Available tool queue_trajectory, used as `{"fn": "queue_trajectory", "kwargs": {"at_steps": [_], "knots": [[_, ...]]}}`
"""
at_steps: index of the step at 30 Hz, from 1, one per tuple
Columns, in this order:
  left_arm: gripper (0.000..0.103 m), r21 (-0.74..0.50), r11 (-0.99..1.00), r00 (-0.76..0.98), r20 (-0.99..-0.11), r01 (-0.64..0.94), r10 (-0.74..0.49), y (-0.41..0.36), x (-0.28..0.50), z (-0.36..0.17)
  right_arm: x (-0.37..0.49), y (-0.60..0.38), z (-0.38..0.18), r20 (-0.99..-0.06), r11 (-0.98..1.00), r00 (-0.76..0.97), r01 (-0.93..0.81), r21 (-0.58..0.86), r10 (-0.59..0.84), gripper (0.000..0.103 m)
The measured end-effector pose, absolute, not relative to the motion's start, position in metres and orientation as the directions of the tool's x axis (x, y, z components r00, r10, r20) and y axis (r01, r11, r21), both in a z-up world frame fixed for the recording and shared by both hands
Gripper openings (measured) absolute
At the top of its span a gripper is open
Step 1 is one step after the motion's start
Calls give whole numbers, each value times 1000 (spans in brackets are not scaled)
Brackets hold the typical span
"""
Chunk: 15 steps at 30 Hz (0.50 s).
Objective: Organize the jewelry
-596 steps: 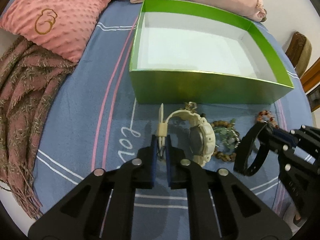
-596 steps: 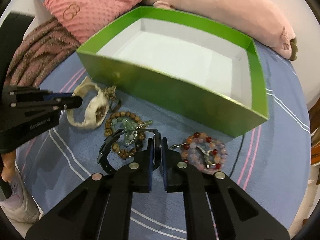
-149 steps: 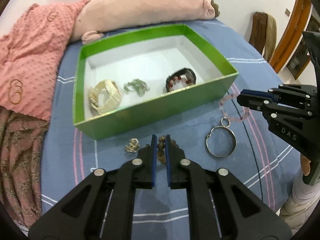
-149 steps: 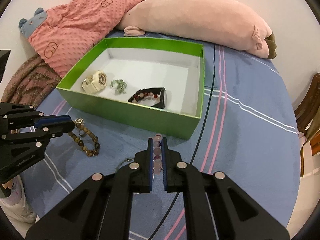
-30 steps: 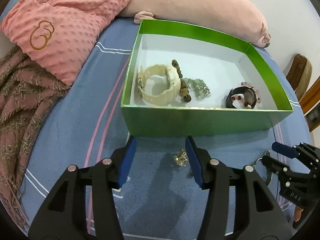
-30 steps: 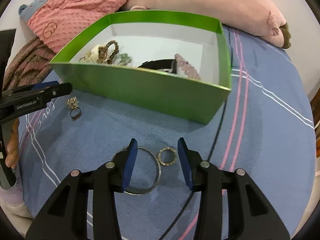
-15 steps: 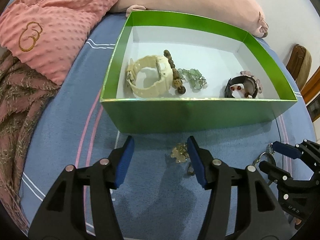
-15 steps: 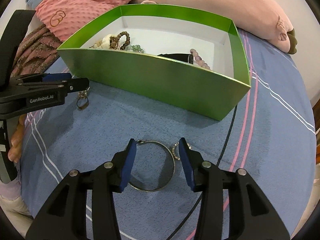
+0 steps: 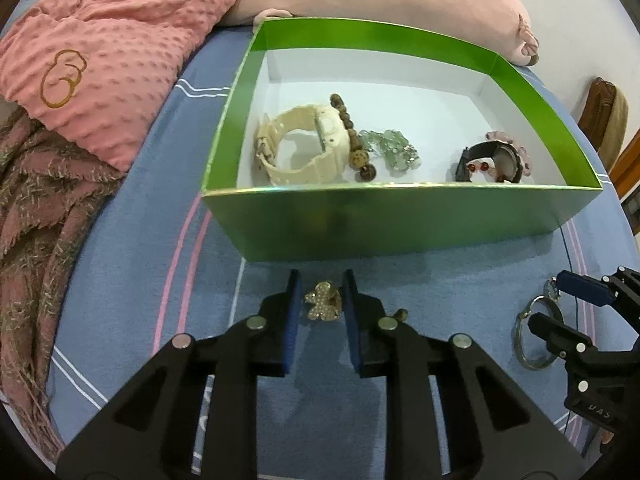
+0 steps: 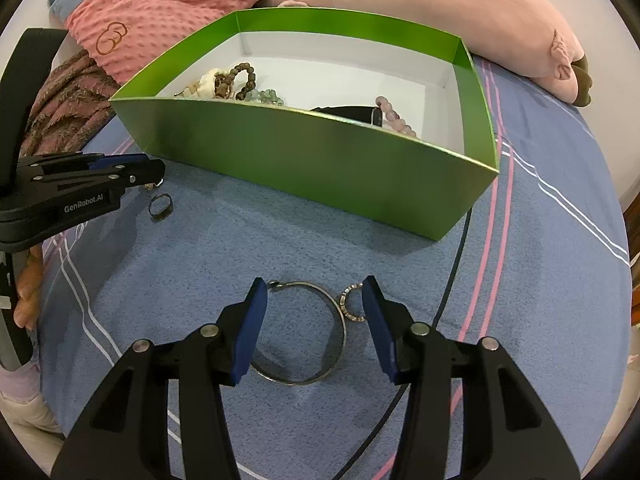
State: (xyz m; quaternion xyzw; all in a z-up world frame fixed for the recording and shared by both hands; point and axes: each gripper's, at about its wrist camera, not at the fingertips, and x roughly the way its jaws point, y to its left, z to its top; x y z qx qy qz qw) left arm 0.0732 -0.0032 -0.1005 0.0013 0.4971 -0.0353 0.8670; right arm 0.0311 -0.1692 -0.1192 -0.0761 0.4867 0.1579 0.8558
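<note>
A gold butterfly brooch (image 9: pixel 322 306) lies on the blue blanket in front of the green box (image 9: pixel 400 220). My left gripper (image 9: pixel 321 292) has it between its jaws, which are closing, and the pads meet its wings. A dark ring (image 10: pixel 154 210) lies just to the right of that gripper (image 10: pixel 158 172). My right gripper (image 10: pixel 313 284) stands open over a large silver bangle (image 10: pixel 343 332) and a small sparkly ring (image 10: pixel 356 319), pressing on neither. Inside the box are a cream watch (image 9: pixel 304 148), a brown bead bracelet (image 9: pixel 352 136), green beads (image 9: pixel 390 146) and a black watch (image 9: pixel 492 160).
Pink pillows (image 9: pixel 100 40) and a long pink plush (image 10: pixel 440 12) lie behind the box. A brown fringed throw (image 9: pixel 36 200) covers the left edge. A thin black cable (image 10: pixel 452 280) runs over the blanket right of the bangle. A hand (image 10: pixel 28 280) holds the left tool.
The left jaws have narrowed from wide open onto the brooch, and the gripper has shifted so the brooch sits between them. The right gripper has barely moved and stays open.
</note>
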Motion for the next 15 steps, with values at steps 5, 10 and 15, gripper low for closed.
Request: {"fn": "queue_trajectory", "kwargs": {"at_steps": [5,10,15], "knots": [[20,-49,997,524,-848,62,-74,-4,66,-93,30,-169,-118,-854,938,481,-347,20,197,50],[21,-49,997,522,-850,66,-77,-4,64,-92,31,-167,-125,-873,939,459,-344,-6,163,50],[20,-56,996,515,-854,63,-81,-2,66,-93,30,-170,-120,-863,945,479,-327,-5,161,50]]}}
